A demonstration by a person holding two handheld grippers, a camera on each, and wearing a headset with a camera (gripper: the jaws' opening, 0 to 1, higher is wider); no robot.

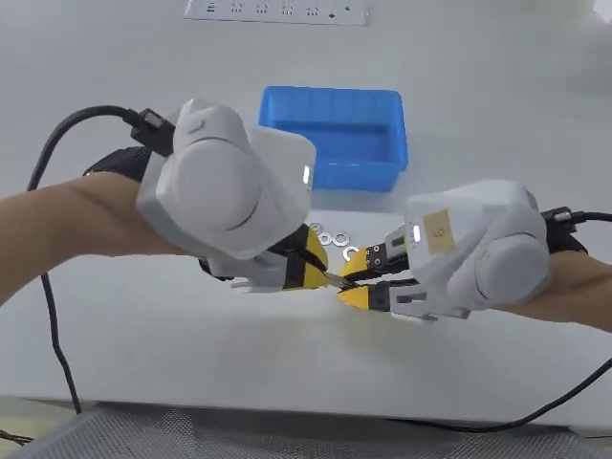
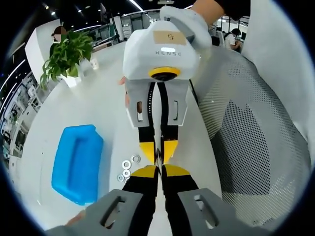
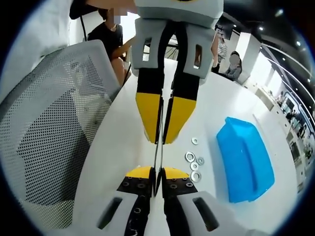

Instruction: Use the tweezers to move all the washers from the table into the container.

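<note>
Small silver metal washers (image 1: 333, 236) lie loose on the white table (image 1: 172, 335), just in front of the blue plastic rectangular container (image 1: 354, 175)
My left gripper (image 1: 314, 260) and right gripper (image 1: 356, 284) meet tip to tip near the washers, both pairs of yellow-padded jaws clenched on the thin metal tweezers (image 3: 158, 142), which run straight between them above the tabletop

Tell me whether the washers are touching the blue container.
Apart. The left gripper view shows bare white table between the washers and the container.
</note>
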